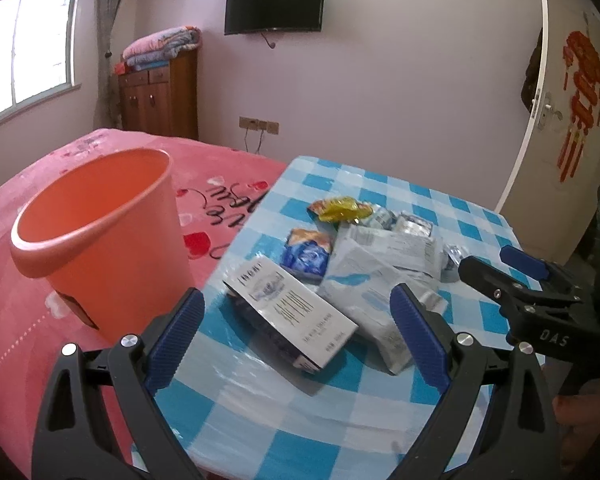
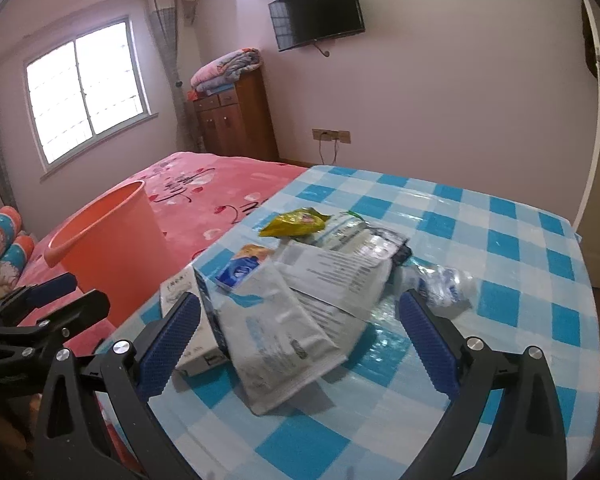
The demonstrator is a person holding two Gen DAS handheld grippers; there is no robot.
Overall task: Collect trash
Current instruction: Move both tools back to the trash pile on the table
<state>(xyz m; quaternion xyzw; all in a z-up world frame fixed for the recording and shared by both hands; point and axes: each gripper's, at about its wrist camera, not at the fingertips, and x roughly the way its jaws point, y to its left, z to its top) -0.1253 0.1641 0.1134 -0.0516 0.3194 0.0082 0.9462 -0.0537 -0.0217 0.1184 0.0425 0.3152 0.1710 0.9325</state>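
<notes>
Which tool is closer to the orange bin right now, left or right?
Left. The left tool hovers open beside the orange bin, at the table edge nearest it. The right tool sits open farther along, over the trash pile.

Daylight comes in through the window [image 2: 86,92], which we see blown out to white in both views. The room reads evenly bright, walls tinted faintly mauve. Glare streaks lie on the glossy checked tablecloth [image 2: 512,240]. Soft shadows sit under the packets. Fisheye bending curves the door frame [image 1: 540,80] and walls; corners vignette dark. We note slight blur throughout.
</notes>
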